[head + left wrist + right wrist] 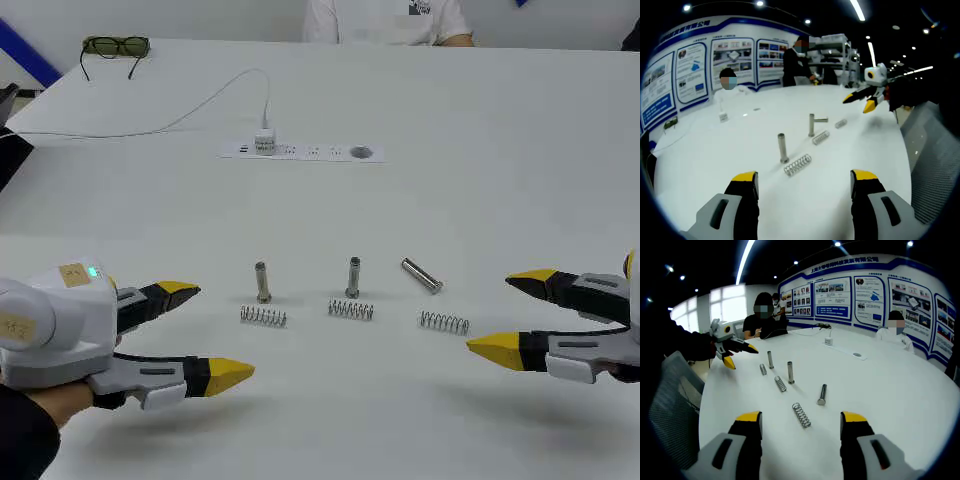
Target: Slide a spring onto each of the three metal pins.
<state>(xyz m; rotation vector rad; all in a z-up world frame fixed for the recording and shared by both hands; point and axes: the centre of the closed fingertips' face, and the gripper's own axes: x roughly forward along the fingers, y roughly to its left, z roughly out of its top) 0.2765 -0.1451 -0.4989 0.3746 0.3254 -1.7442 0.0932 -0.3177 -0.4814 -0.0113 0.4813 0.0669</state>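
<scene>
Three metal pins rest on the white table: the left pin and the middle pin stand upright, the right pin lies on its side. In front of each lies a spring: left spring, middle spring, right spring. My left gripper hovers open at the lower left, short of the left spring and left pin. At the right my right gripper is open too, facing the right spring and the lying pin.
A white power strip with a plugged charger and cable lies farther back. Green glasses rest at the far left corner. A person in white sits across the table. Other people stand by wall posters.
</scene>
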